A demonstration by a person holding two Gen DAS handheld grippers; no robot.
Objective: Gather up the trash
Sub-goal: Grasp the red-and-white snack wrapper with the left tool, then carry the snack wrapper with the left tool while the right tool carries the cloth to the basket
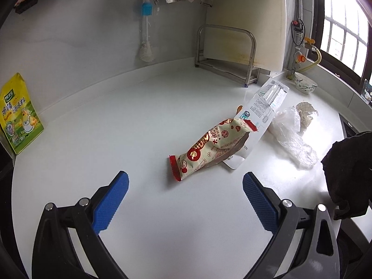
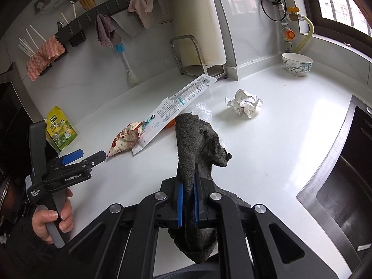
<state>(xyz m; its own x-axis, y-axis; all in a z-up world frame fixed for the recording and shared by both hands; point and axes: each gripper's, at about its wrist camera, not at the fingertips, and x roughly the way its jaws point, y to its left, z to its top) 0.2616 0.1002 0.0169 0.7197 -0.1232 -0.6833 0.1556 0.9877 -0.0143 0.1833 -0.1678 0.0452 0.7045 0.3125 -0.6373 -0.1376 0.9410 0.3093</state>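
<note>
Ahead of the left gripper [image 1: 185, 187], fingers spread, the snack wrapper [image 1: 210, 147] lay on the countertop [image 1: 116, 121], long axis running near-left to far-right, bare counter leftward. Rightward, the right gripper [image 2: 188, 203] pinched a dark rag [image 2: 197, 139]; crumpled paper [image 2: 245, 103] lay beyond, short of the sink [image 2: 344, 186] edge.

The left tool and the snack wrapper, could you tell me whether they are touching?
Apart. The left wrist view shows the left tool open, with bare white counter between both blue pads and the snack wrapper.
</note>
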